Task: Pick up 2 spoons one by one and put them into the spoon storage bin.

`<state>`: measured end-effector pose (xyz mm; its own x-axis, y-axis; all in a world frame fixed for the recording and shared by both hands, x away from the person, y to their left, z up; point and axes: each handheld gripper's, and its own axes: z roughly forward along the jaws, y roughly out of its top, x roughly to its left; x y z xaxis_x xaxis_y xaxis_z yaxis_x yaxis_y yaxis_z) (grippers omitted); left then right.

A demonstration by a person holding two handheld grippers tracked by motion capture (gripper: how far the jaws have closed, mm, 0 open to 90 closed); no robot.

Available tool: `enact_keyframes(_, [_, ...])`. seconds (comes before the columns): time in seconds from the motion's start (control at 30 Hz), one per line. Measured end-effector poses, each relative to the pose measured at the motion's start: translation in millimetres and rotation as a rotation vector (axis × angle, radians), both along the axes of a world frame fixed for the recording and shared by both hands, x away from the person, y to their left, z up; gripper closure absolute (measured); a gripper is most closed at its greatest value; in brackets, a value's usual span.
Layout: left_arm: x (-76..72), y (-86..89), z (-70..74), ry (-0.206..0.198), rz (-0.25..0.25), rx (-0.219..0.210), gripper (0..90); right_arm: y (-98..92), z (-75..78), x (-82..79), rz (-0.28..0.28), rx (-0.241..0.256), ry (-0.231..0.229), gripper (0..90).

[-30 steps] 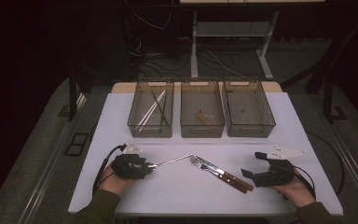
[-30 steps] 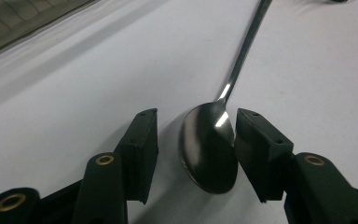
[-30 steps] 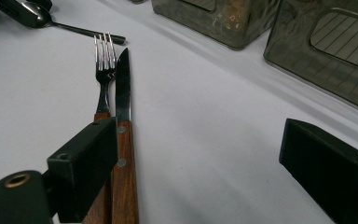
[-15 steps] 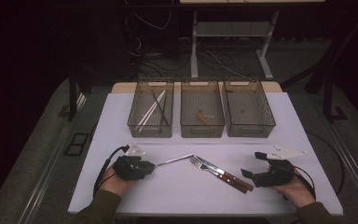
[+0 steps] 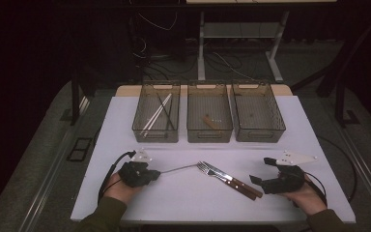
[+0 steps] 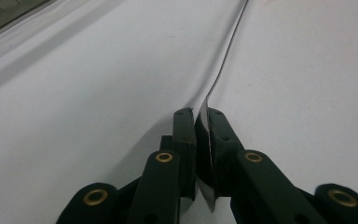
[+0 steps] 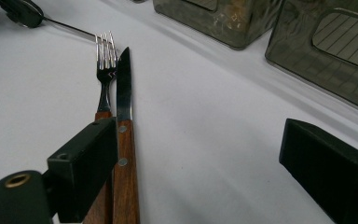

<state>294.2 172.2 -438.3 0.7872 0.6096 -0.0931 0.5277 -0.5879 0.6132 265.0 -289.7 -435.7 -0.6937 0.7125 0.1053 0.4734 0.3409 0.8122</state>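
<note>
The left gripper [image 5: 150, 175] pinches the end of a thin, flat silver metal utensil [image 5: 178, 169] lying on the white table [image 5: 125, 125]; it looks stiff, light and slippery; the right gripper [image 5: 262, 180] gapes wide, holding nothing.

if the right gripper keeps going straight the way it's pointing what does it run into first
Probably the wooden handles of the knife and fork. The right gripper is open and points left across the table, and those handles already lie beside its left jaw. Farther along sits the left gripper, though depth is hard to judge.
</note>
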Motion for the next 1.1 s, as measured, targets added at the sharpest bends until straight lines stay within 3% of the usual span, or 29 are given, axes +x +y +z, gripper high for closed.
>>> enact_keyframes(0.3, [2.0,4.4,0.6,0.016,0.017,-0.036,83.6,0.5,0.1,-0.2,0.001,0.000,-0.002,12.0])
enact_keyframes(0.47, [3.2,8.9,3.9,0.005,0.036,-0.064,83.6,2.2,-1.1,0.0,0.004,0.004,0.012,11.9])
enact_keyframes(0.57, [4.3,11.1,4.6,0.002,0.043,-0.081,83.6,5.9,-3.3,0.7,0.010,0.007,0.038,3.3])
enact_keyframes(0.67, [4.8,12.5,6.1,-0.002,0.046,-0.094,83.6,9.1,-5.5,1.3,0.016,-0.014,0.056,3.3])
enact_keyframes(0.8, [5.1,12.5,7.9,-0.006,0.062,-0.125,83.6,8.5,-5.5,1.1,0.014,-0.006,0.050,3.4])
enact_keyframes(1.1, [8.9,10.2,16.8,-0.034,0.073,-0.151,83.6,7.8,-6.9,2.2,0.010,-0.008,0.048,3.4])
